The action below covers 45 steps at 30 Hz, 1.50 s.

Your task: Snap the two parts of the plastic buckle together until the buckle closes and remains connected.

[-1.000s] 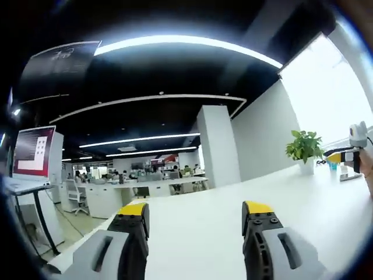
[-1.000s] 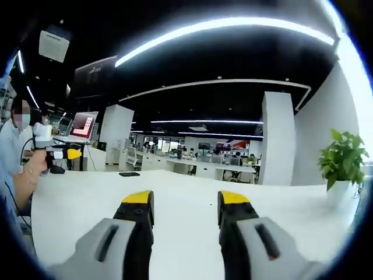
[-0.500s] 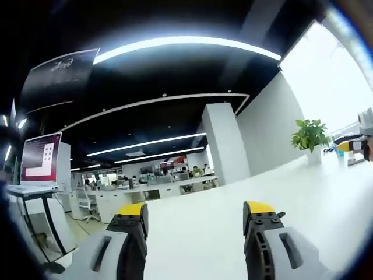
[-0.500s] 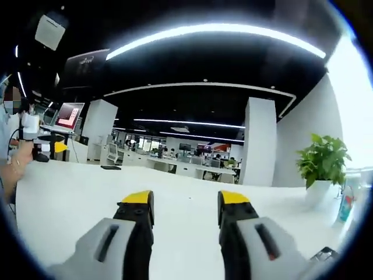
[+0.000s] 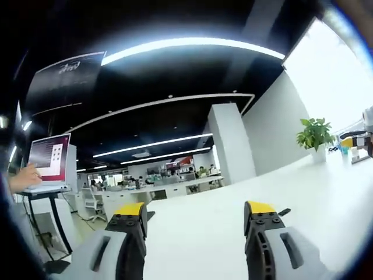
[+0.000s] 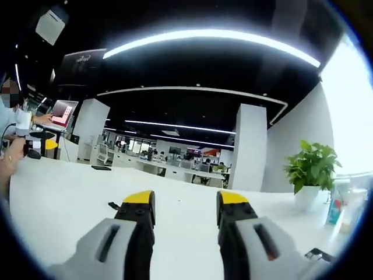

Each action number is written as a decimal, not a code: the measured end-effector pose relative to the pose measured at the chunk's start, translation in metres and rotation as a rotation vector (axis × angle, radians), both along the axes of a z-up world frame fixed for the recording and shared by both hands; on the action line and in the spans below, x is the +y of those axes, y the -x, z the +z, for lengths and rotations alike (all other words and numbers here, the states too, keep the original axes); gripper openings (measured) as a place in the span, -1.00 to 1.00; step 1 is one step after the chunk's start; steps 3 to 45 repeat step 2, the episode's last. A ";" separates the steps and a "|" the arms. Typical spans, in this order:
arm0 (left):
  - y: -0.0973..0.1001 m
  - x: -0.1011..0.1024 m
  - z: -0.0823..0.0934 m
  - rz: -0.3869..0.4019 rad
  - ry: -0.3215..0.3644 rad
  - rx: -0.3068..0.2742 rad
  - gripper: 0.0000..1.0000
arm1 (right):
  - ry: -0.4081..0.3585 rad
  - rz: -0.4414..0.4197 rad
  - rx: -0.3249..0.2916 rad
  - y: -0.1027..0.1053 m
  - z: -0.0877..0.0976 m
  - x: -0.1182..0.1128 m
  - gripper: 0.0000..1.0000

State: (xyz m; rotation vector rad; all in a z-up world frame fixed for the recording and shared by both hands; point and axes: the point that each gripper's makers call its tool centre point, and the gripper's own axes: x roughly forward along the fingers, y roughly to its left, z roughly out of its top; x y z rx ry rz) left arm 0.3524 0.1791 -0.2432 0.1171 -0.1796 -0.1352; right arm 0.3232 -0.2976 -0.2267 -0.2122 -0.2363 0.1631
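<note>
held low over a smooth white table point(image 5: 326, 192), the left gripper point(image 5: 195, 211): grey plastic jaws with yellow tips, spread wide, nothing between them. same for the right gripper point(image 6: 182, 201) over the white table, jaws apart and empty.

in the left gripper view only: a small dark piece with a strap end point(image 5: 284, 212) lying flat on the table just beyond the right-hand jaw tip, probably one buckle part, too small to tell for sure. also a laptop point(image 5: 49, 166) with a pinkish screen on a black stand at far left, a hand point(image 5: 23, 178) resting by it. at the far right edge, the other gripper's yellow tip.

in the right gripper view only: a similar small dark piece point(image 6: 114, 205) on the table just left of the left-hand jaw tip, likewise unclear. a dark flat object point(image 6: 319, 254) at lower right, partly cut off. a flat black slab point(image 6: 100, 168) further back on the table.

seen from both: a leafy green plant point(image 6: 310, 166) in a white pot, a square white pillar point(image 5: 231, 143), curved strip lights on a black ceiling.
</note>
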 end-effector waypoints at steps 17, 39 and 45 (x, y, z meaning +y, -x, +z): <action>0.001 -0.001 0.001 -0.012 0.005 0.000 0.36 | 0.002 -0.003 -0.002 0.000 0.000 0.000 -0.16; 0.001 -0.001 0.001 -0.012 0.005 0.000 0.36 | 0.002 -0.003 -0.002 0.000 0.000 0.000 -0.16; 0.001 -0.001 0.001 -0.012 0.005 0.000 0.36 | 0.002 -0.003 -0.002 0.000 0.000 0.000 -0.16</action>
